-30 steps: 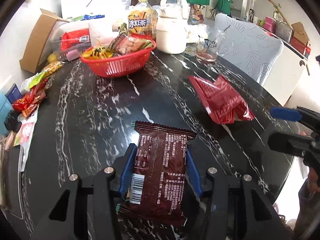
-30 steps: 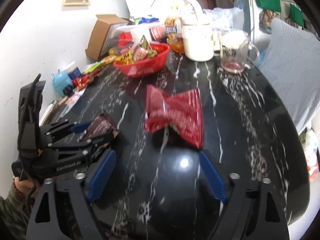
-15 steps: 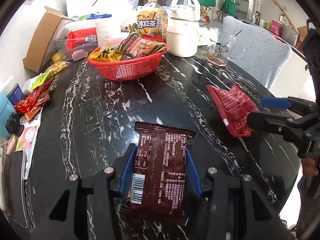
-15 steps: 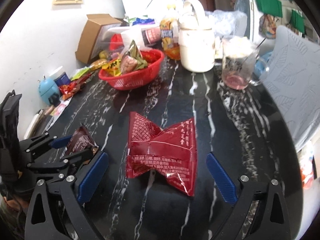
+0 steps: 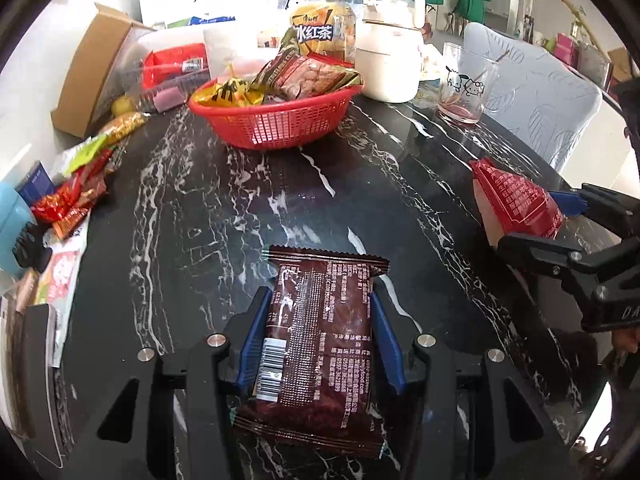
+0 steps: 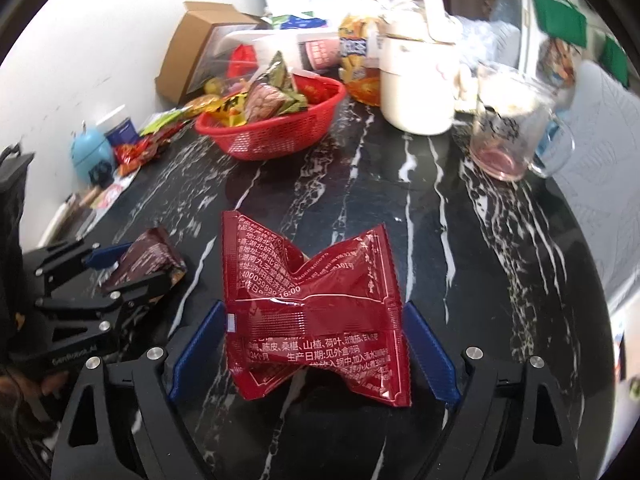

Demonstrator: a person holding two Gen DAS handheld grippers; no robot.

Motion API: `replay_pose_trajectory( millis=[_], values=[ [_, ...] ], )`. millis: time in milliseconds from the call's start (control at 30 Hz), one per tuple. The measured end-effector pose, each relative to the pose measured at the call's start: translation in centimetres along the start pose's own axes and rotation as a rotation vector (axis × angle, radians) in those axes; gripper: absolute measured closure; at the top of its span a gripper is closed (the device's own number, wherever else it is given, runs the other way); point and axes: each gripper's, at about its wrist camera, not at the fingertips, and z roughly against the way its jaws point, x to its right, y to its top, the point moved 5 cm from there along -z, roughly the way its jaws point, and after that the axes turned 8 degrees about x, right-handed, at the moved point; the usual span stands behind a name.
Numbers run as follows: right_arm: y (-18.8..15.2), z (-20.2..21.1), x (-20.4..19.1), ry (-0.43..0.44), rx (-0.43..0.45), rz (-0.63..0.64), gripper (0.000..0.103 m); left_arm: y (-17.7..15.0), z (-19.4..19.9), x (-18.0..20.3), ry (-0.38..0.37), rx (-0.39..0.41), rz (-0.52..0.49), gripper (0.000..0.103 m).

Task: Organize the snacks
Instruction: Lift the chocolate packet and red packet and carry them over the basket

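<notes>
Two snack packets sit low over the black marble table with white veins, one in each gripper. The left gripper has its blue pads pressed against the long sides of a dark brown foil packet, a flat oblong wrapper with crimped, saw-toothed ends, fine white print and a white barcode panel near its lower left corner; its jaws are easing open slightly, yet the pads touch the wrapper on both sides. The right gripper straddles a glossy red foil packet that is pinched at the middle into a bow-tie shape, printed with white Chinese text and a seam across it. Its jaws are closing, with the blue fingers at the packet's edges; whether they press it yet I cannot tell. Farther back stands a red plastic mesh basket heaped with other wrapped snacks, beside a cream lidded jug.
</notes>
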Motion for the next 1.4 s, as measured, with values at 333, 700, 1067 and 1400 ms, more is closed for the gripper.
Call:
replay_pose_trajectory(
  millis=[333,700,1067,1400],
  values=[
    [0.2,-0.2,-0.4,0.020,0.030,0.049,0.033,-0.9,0.3,0.7,-0.043,-0.029,-0.035,0.040],
    [0.5,-0.1,-0.2,0.088,0.053,-0.001,0.044,0.4,0.2,0.7,-0.023,-0.016,-0.030,0.057],
    [1.0,-0.4,-1.9,0.199,0.006,-0.053,0.044,2.5,1.6,-0.4,-0.059,0.025,0.023,0.057],
    [3.2,0.0,-3.4,0.221,0.019,-0.024,0.044,4.6,3.4,-2.1,-0.059,0.079,0.056,0.057]
  ],
)
